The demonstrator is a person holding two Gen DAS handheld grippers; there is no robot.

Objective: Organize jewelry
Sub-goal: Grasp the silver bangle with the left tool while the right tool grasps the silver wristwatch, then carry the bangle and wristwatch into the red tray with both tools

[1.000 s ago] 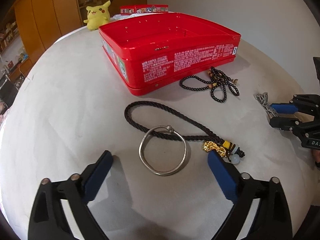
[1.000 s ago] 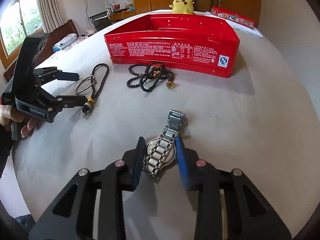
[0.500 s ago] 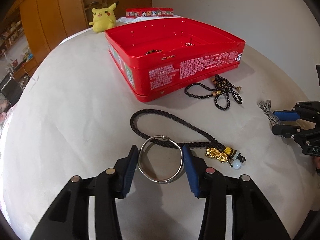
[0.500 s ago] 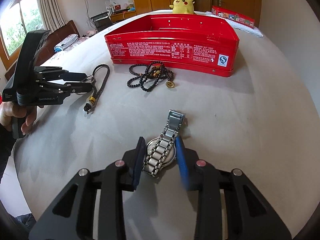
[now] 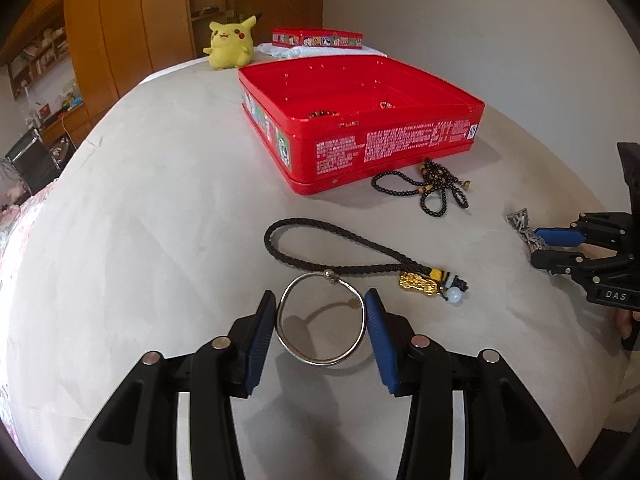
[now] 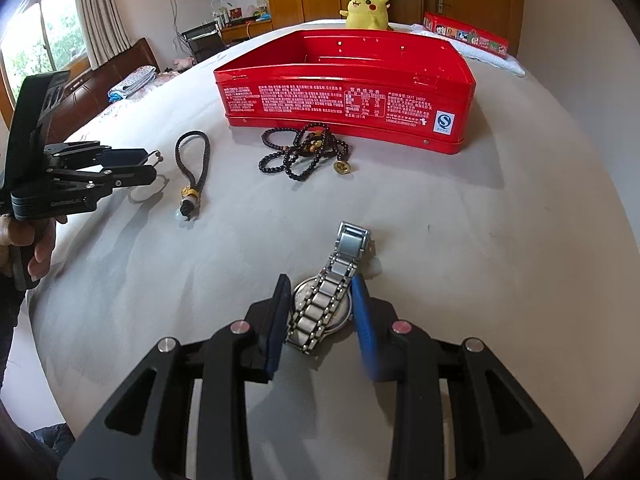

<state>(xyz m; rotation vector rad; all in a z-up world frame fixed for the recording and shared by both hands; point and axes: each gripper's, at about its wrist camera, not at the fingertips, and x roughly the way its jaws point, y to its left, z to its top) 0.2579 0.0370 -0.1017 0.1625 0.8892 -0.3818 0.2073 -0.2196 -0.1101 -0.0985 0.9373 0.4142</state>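
My left gripper (image 5: 320, 308) is shut on a silver bangle (image 5: 321, 354) and holds it lifted above the grey table, its shadow below. My right gripper (image 6: 320, 292) is shut on a silver metal watch (image 6: 326, 304), whose band end (image 6: 352, 236) lies forward on the table. A black braided cord with a gold charm (image 5: 420, 284) and a black bead necklace (image 5: 434, 186) lie on the table in front of an open red tin (image 5: 360, 148). The tin holds a few small pieces. The left gripper also shows in the right wrist view (image 6: 148, 166).
A yellow plush toy (image 5: 230, 42) and a second flat red tin (image 5: 318, 37) sit at the table's far edge. Wooden cupboards stand behind. A bed and chair lie off the table's left side in the right wrist view.
My left gripper closed from wide open onto the silver bangle, then lifted it off the braided cord. My right gripper stayed shut on the watch without moving.
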